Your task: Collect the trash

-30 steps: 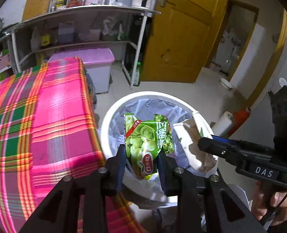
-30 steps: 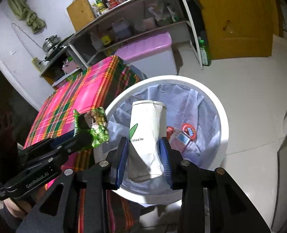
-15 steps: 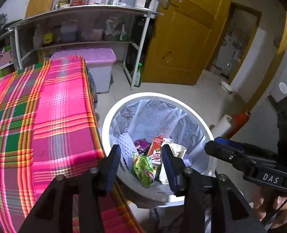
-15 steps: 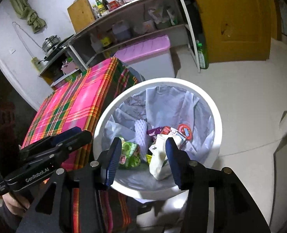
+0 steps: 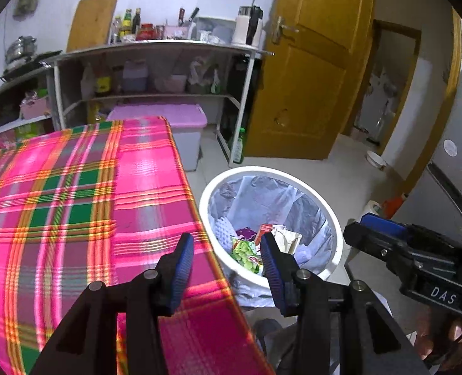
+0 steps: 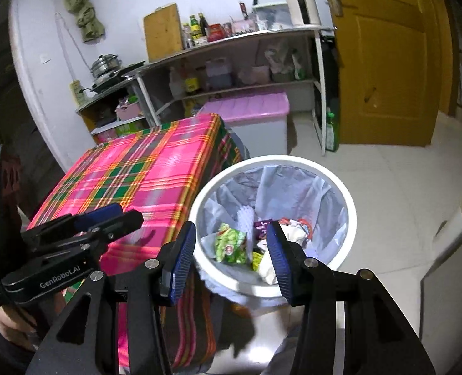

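Note:
A white trash bin (image 5: 335, 228) with a pale liner stands on the floor beside the table; it also shows in the right wrist view (image 6: 351, 206). Inside lie a green snack bag (image 5: 245, 251) (image 6: 231, 247), a white paper bag (image 5: 288, 237) (image 6: 268, 268) and other wrappers. My left gripper (image 5: 226, 265) is open and empty, above the table edge next to the bin. My right gripper (image 6: 231, 256) is open and empty, above the bin's near rim. Each gripper shows in the other's view: the right one (image 5: 387, 237), the left one (image 6: 105, 218).
The table wears a pink and green plaid cloth (image 5: 74, 203) (image 6: 137, 175). Behind it are a purple-lidded storage box (image 5: 180, 118), metal shelves (image 5: 155, 72) with bottles and jars, and a yellow door (image 5: 309, 78). A green bottle (image 6: 332, 131) stands by the shelf leg.
Both grippers opened and let go: the green snack bag and the white paper bag dropped into the bin. Both grippers then pulled back and up from the bin.

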`<state>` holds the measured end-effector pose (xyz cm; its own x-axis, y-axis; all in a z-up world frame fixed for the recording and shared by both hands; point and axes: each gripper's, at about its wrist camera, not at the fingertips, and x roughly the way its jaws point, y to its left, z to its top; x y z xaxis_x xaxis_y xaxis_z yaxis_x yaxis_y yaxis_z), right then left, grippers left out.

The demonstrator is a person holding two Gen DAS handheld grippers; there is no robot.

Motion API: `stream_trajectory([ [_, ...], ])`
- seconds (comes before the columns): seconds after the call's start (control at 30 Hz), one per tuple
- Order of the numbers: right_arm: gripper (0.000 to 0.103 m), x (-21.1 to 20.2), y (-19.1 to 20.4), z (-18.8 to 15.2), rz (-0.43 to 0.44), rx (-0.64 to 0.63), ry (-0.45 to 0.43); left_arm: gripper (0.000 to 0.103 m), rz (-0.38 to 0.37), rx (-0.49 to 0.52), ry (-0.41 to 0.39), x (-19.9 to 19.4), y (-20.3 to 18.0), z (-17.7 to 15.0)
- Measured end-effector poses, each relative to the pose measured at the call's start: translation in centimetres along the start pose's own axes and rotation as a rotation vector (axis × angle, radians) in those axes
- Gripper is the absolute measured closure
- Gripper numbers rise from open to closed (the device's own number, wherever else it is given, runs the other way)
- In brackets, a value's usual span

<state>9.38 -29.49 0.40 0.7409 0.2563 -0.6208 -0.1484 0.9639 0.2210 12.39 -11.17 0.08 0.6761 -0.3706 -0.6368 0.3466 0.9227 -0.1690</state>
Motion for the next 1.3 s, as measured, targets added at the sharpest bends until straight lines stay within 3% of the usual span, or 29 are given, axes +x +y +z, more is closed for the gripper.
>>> stream_trajectory([
  [0.53, 0.055, -4.0, 3.1, -3.8, -0.009, -0.061, -0.048, 0.059, 0.051, 0.023, -0.100, -6.9, -0.6, -3.6],
  [1.3, 0.055, -5.3, 3.3, -4.7, -0.014, -0.061, -0.068, 0.059, 0.045, 0.035, -0.112, -8.6, -1.9, -4.8],
])
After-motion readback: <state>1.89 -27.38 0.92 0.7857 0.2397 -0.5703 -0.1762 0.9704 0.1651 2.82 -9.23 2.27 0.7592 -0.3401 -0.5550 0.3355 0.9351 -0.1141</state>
